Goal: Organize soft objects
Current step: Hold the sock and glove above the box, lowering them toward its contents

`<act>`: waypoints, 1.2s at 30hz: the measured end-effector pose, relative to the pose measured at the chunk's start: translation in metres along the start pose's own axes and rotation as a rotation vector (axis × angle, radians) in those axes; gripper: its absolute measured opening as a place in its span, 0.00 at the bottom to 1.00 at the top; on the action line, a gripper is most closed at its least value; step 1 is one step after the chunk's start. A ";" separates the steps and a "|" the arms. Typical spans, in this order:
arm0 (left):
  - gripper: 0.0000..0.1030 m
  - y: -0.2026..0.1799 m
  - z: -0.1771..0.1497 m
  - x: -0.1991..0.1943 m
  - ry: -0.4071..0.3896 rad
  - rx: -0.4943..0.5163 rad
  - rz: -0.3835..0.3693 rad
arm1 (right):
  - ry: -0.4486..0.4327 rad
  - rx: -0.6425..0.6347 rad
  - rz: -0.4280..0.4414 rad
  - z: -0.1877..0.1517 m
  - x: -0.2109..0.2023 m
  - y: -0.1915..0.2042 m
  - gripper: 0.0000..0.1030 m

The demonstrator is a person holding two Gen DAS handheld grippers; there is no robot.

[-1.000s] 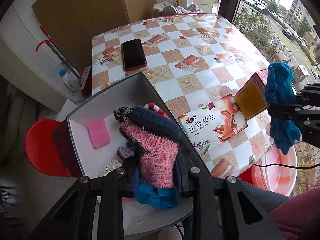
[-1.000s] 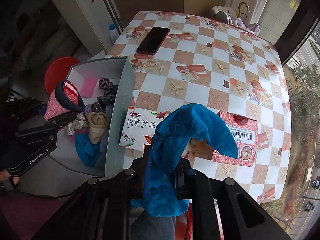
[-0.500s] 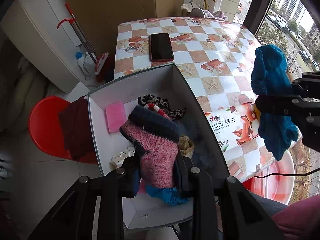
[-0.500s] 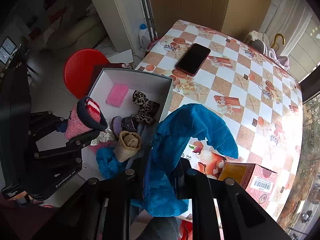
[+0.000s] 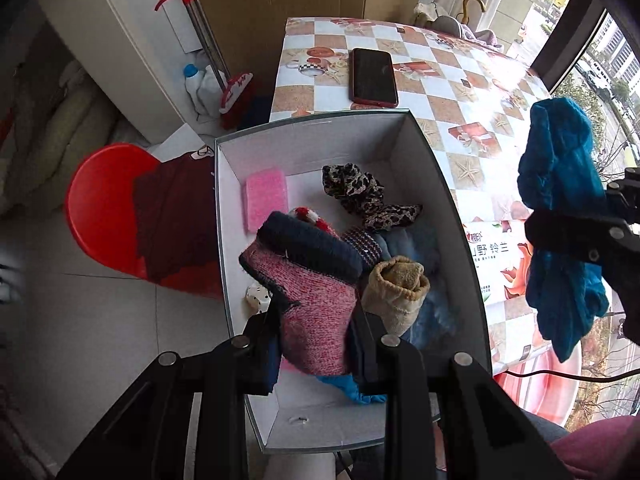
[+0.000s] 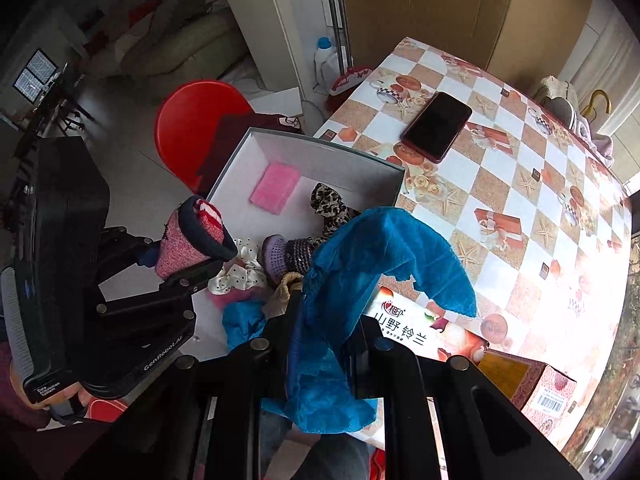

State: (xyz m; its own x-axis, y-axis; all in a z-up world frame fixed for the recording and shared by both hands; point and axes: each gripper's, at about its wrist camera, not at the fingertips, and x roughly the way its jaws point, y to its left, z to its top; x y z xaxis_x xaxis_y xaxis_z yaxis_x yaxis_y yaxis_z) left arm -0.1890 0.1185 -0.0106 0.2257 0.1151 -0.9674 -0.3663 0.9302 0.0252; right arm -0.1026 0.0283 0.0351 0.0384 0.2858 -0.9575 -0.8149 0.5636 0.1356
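My left gripper (image 5: 316, 320) is shut on a pink knitted sock with a navy cuff (image 5: 316, 296) and holds it above the white box (image 5: 320, 136); it also shows in the right wrist view (image 6: 188, 248). My right gripper (image 6: 324, 320) is shut on a blue fuzzy cloth (image 6: 384, 256), held over the box's right wall; the cloth hangs at the right of the left wrist view (image 5: 560, 216). The box (image 6: 320, 160) holds a pink sponge (image 5: 266, 196), a leopard scrunchie (image 5: 360, 196), a beige sock (image 5: 396, 292) and other soft items.
The box stands beside a checkered table (image 5: 460, 80) with a black phone (image 5: 373, 76) on it. A tissue pack (image 6: 420, 332) and a red carton (image 6: 536, 388) lie at the table's near edge. A red stool (image 5: 104, 208) with a dark cloth stands left of the box.
Both grippers have moved left from the table toward the box. The left one now holds its sock over the box's middle, and the blue cloth has come over the box's right wall.
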 end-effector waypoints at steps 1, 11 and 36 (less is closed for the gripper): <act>0.29 0.001 0.000 0.001 0.003 -0.004 0.000 | 0.002 -0.005 0.003 0.001 0.001 0.002 0.19; 0.29 0.005 -0.001 0.008 0.022 -0.031 0.007 | 0.024 -0.050 0.019 0.009 0.010 0.016 0.19; 0.30 0.008 0.000 0.020 0.063 -0.060 0.006 | 0.061 -0.030 0.038 0.017 0.027 0.014 0.19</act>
State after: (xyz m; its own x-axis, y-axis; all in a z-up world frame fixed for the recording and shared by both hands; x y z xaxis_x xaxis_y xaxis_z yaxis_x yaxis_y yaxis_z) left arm -0.1878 0.1285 -0.0297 0.1665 0.0968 -0.9813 -0.4215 0.9067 0.0179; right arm -0.1035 0.0574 0.0152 -0.0273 0.2581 -0.9657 -0.8319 0.5298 0.1651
